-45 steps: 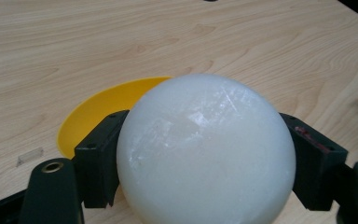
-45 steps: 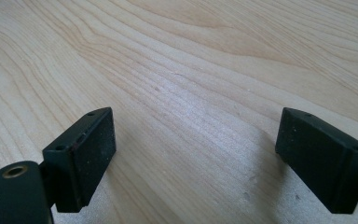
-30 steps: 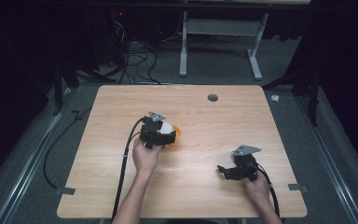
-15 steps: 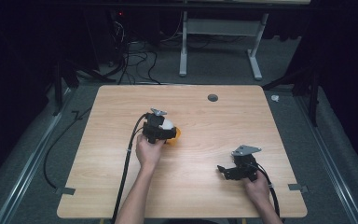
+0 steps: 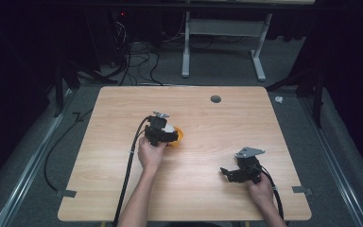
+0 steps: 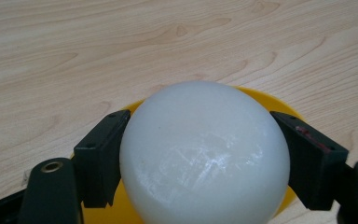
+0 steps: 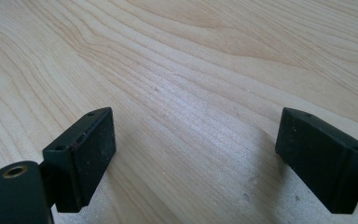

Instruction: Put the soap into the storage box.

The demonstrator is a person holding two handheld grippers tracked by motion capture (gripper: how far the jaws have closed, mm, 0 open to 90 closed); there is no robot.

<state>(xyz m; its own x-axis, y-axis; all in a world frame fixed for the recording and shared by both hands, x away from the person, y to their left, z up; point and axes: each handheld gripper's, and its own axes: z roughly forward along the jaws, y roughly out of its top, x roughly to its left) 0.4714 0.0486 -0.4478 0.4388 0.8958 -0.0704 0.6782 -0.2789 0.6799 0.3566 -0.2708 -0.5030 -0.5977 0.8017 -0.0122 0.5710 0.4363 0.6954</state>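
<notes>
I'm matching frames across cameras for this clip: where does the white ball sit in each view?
High view: the white ball is left of the table's middle, at the left tongs, over something yellow.
Left gripper view: the ball is at bottom centre, between the two black jaws, yellow behind it.
Right gripper view: not in it; open jaws over bare table.
Shared landmark: the wood-grain table.

We noted both grippers were black: left gripper [image 5: 163, 134] trailed a thick black cable; right gripper [image 5: 240, 173] carried a grey three-cornered plate. Forearms were bare, unsleeved.
</notes>
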